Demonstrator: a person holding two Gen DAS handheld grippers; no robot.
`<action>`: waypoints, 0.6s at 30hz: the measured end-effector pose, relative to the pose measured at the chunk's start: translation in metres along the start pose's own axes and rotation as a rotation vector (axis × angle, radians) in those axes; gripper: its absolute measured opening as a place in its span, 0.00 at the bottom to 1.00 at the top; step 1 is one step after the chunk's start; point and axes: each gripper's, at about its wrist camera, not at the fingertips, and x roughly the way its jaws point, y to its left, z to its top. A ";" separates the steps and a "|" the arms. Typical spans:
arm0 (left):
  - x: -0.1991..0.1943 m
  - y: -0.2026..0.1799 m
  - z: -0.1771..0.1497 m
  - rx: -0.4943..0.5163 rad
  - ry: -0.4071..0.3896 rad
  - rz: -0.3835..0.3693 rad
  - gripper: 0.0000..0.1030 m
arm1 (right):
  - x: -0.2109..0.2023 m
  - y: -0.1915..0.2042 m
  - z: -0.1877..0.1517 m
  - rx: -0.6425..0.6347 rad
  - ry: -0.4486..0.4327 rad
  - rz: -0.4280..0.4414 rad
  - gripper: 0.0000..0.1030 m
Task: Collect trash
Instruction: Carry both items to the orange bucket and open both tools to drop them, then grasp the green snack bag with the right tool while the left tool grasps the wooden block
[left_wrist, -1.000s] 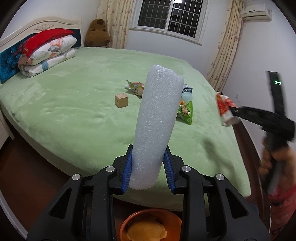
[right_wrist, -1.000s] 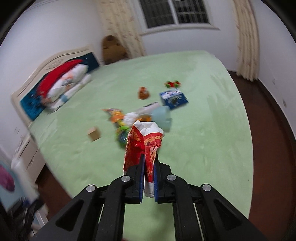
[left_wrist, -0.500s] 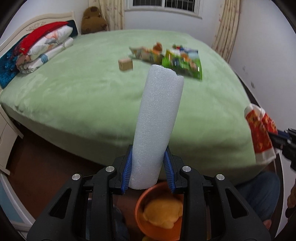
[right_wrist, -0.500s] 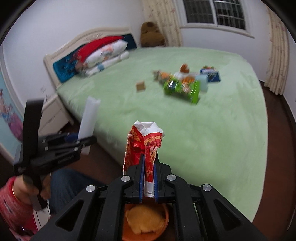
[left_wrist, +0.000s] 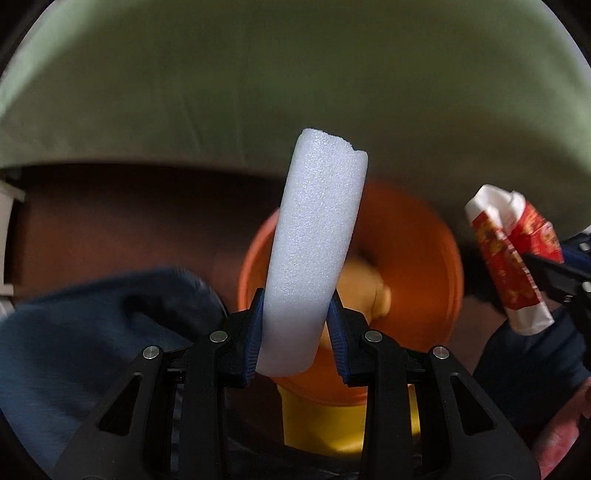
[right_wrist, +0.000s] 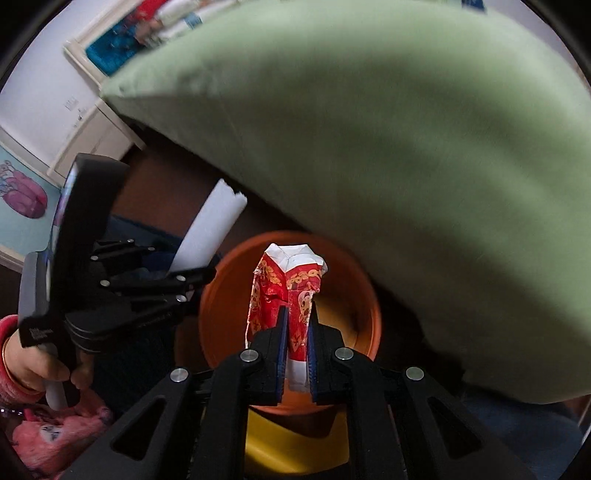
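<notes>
Left gripper pose: the left gripper (left_wrist: 295, 332) is pointing down over the orange bin (left_wrist: 417, 258), its black frame filling the lower part of its own view; in the right wrist view it is reaching in from the left (right_wrist: 192, 280), with the person's hand (right_wrist: 33, 365) gripping its handle.
Left fingers: the blue pads (left_wrist: 255, 332) are pressing in on both sides of the white foam tube (left_wrist: 314, 251), holding it firmly near its lower end.
Foam tube position: it is standing up between the fingers, leaning a little to the right, with most of its length jutting past them over the left part of the bin's rim.
Right gripper pose: the right gripper (right_wrist: 295, 343) is aiming down at the bin's opening; from the left wrist view it is entering at the right edge (left_wrist: 546, 269).
Right fingers: the pads (right_wrist: 282, 343) are closing nearly together, pinching the red wrapper (right_wrist: 288, 291) at its lower half.
Wrapper position: it is rising upright out of the fingers, directly over the bin's mouth.
Materials and shapes: the tube is a pebbled, matte foam cylinder with a ragged, notched top edge; the wrapper is creased, glossy red packaging with gold print and white folded ends; the bin is round, smooth and orange, with something yellowish and blurred lying inside.
Surroundings: the green bed cover (right_wrist: 424, 147) is hanging just behind the bin, above the dark brown floor (left_wrist: 110, 229).
</notes>
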 end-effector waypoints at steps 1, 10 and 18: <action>0.013 -0.001 -0.001 0.001 0.039 0.001 0.31 | 0.009 -0.003 0.000 0.015 0.030 0.010 0.09; 0.051 0.005 -0.006 -0.039 0.201 0.004 0.62 | 0.031 -0.014 0.004 0.063 0.089 -0.012 0.48; 0.048 -0.001 -0.003 -0.041 0.188 0.012 0.68 | 0.025 -0.020 -0.006 0.070 0.078 -0.022 0.54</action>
